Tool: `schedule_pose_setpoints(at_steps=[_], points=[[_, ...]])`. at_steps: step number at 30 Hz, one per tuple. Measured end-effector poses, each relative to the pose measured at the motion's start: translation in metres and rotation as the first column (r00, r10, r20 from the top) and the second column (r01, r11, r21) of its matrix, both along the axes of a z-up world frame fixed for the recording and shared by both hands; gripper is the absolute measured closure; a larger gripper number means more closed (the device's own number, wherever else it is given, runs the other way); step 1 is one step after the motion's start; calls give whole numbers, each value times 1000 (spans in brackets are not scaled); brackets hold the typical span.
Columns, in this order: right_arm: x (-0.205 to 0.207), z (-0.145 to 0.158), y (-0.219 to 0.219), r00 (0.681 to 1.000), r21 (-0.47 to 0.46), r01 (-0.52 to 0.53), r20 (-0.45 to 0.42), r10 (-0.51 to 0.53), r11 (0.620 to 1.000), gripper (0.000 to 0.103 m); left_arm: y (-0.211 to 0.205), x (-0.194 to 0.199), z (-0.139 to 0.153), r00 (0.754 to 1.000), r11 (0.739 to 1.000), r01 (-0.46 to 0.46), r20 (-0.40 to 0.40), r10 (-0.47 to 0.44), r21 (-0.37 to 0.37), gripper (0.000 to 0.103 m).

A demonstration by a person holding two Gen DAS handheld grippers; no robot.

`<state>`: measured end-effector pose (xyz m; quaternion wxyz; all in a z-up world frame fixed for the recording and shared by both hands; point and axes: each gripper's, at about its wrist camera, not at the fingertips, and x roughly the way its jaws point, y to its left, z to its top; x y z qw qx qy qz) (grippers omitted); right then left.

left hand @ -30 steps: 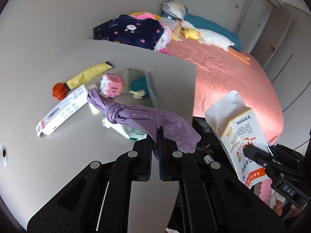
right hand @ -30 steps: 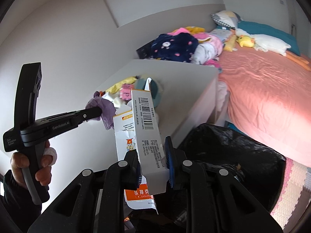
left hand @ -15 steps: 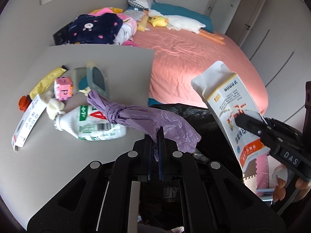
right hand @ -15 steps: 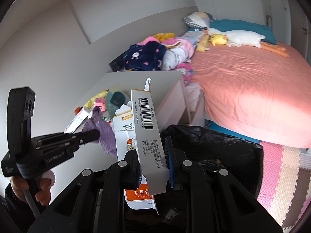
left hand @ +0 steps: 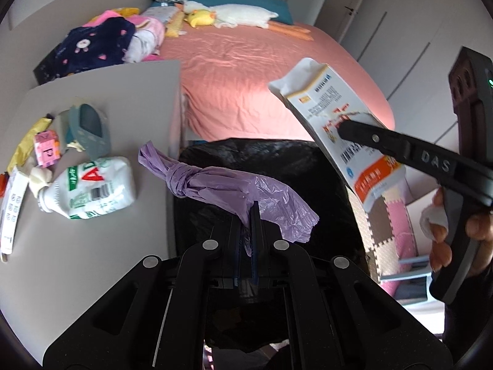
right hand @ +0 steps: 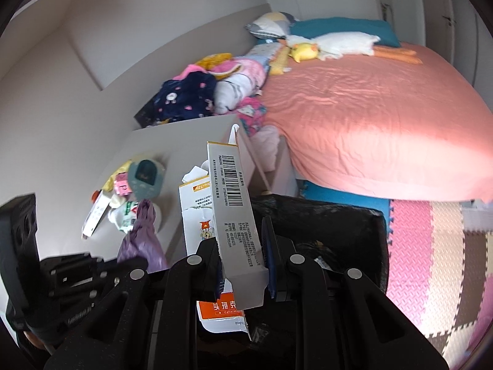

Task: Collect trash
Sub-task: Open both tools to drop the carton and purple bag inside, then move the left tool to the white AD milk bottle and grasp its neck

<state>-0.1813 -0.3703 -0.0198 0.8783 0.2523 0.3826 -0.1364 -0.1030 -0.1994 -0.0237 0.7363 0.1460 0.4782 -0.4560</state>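
fingers of the left gripper (left hand: 245,225) are clamped on a knotted purple bag (left hand: 228,189) above the black bin bag (left hand: 277,166); it may cling to the pads. right gripper (right hand: 243,256) pinches a torn carton (right hand: 229,212) just before the bin's near edge, so it could drop outside.

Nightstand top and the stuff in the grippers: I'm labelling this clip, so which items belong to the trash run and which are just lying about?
Trash job:
- purple knotted bag, in left gripper
- torn medicine box, in right gripper
- black bin bag
- squashed white bottle

Lying about:
- pink toy cube
- clothes pile
- plush duck
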Motion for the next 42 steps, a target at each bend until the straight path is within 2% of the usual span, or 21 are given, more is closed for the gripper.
schedule_pose_setpoints(at_steps=[1,2,3,4,5,7,9,16,29,35,42], points=[[-1,-1,-3,1000,-1,24,-10,-24,1000,79,-2,-1,-1,999,1000,27,-20,-27,2,99],[-3,-2,-4,999,-7,47,-17,-47,999,63,-3,-2,-3,998,999,48,-39,-48,5,97],[-5,-1,-6,997,-14,72,-18,-72,997,37,-5,-3,-7,996,998,65,-69,-64,12,80],[-8,0,-8,994,-30,111,-9,-111,993,28,-6,-2,-10,994,997,69,-90,-67,24,58],[-11,1,-10,990,-44,139,-4,-140,989,24,-6,-1,-11,993,998,62,-102,-58,30,7],[-12,0,-14,987,-48,162,-8,-163,986,24,-1,2,-11,992,999,30,-120,-32,-21,7],[-13,-1,-17,984,-42,175,-6,-176,984,24,2,7,-12,989,999,23,-146,-28,-34,7],[-10,-5,-14,989,-27,150,-5,-150,988,24,12,11,-8,995,998,-57,-78,56,-11,7],[18,-9,8,998,-22,53,-20,-53,998,24,41,35,-14,981,982,-187,-57,188,24,7],[39,-13,25,999,-24,-5,-33,4,1000,24,63,47,-16,968,969,-245,-55,246,28,7],[60,-16,44,997,-32,-66,-41,65,997,24,88,68,-24,938,942,-335,-88,335,20,7]])
